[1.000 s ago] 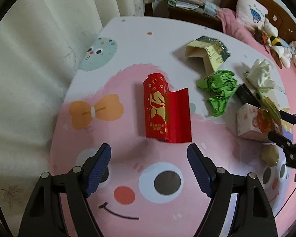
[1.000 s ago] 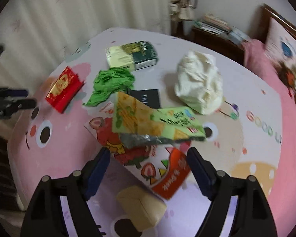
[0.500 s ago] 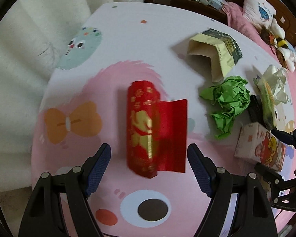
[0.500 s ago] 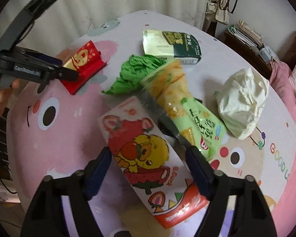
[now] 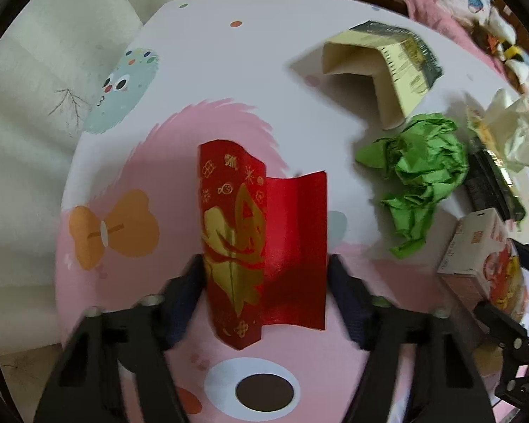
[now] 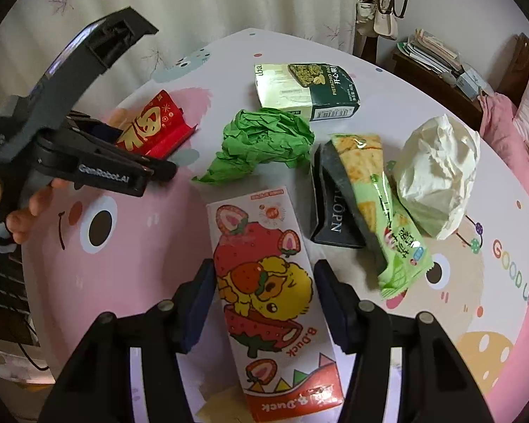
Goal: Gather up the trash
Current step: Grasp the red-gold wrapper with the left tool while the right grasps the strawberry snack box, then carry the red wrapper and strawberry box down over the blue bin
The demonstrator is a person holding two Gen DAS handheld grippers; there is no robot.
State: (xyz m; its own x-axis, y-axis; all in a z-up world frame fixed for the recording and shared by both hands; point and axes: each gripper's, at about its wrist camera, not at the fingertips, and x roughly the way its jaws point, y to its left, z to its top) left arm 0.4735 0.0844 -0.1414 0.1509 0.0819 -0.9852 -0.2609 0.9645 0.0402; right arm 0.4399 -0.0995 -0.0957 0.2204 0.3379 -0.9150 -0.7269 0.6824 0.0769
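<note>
A red and gold paper packet (image 5: 261,246) lies on the pink cartoon tablecloth (image 5: 130,310). My left gripper (image 5: 264,282) is open with its jaws on either side of the packet's near end; it also shows in the right wrist view (image 6: 98,162). My right gripper (image 6: 262,303) is open around a strawberry B.Duck carton (image 6: 264,282), which lies flat. Crumpled green paper (image 6: 264,141), a green snack wrapper (image 6: 381,204), a black box (image 6: 328,204), a pistachio box (image 6: 303,91) and a white crumpled bag (image 6: 441,176) lie beyond it.
The round table's edge (image 5: 67,190) runs along a pale curtain (image 5: 35,81) on the left. A bed with a pink cover and toys (image 5: 493,17) and a wooden stand with books (image 6: 437,60) stand behind the table. A tan scrap (image 6: 222,405) lies by the carton.
My left gripper moved forward and its jaws now straddle the red packet's near end. My right gripper moved over the strawberry carton, which now lies between its jaws.
</note>
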